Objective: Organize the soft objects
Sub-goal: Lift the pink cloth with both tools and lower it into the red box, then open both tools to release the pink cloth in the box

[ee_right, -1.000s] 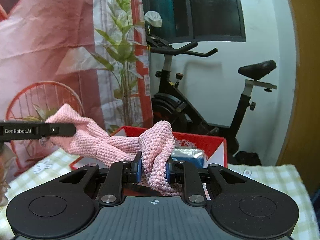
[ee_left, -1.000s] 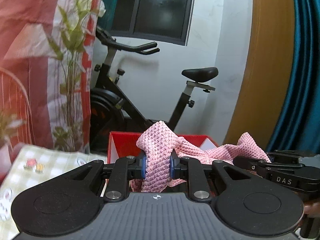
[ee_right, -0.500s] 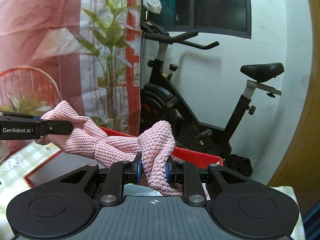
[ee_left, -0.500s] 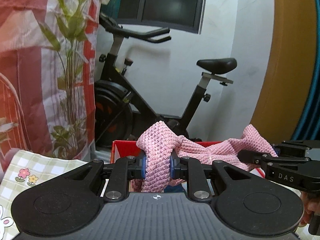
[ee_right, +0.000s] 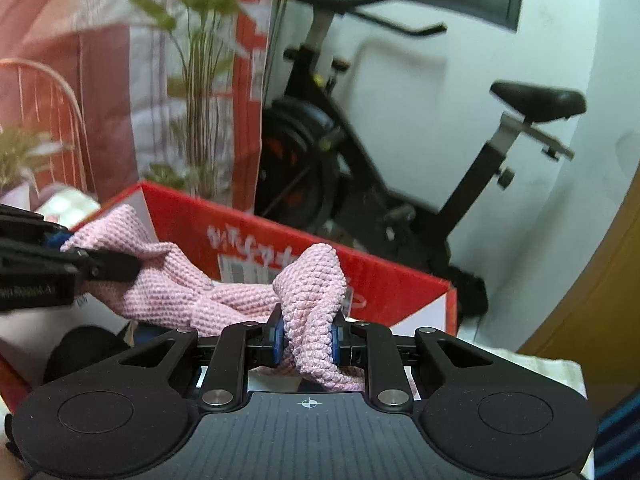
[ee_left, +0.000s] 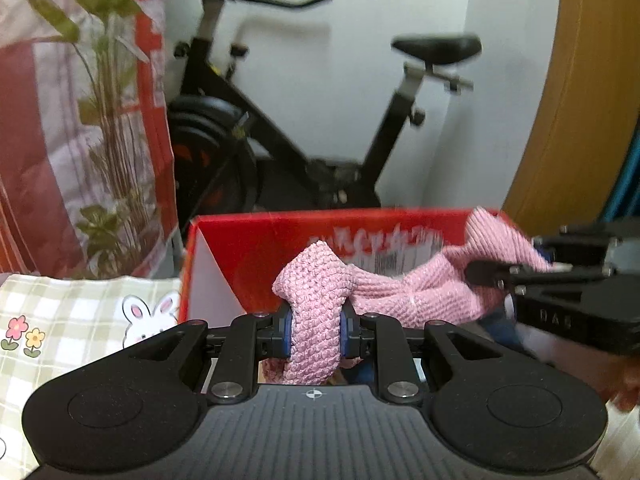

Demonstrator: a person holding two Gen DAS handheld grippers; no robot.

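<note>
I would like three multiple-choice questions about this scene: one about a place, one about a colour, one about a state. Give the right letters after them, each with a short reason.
1. Where does the red box stand, seen from the left wrist camera?
A. behind the pink cloth
B. on the bike seat
C. under the plant

2. What colour is the knitted cloth?
A. blue
B. pink
C. green

3. How is the cloth held?
A. by the left gripper alone
B. by nothing; it lies flat in the box
C. by both grippers, one at each end

Answers:
1. A: the box wall rises right behind the cloth, with the exercise bike farther back.
2. B: its knit is pink in both views.
3. C: the left gripper clamps one bunched end, the right gripper the other, and the cloth hangs between them.
</note>
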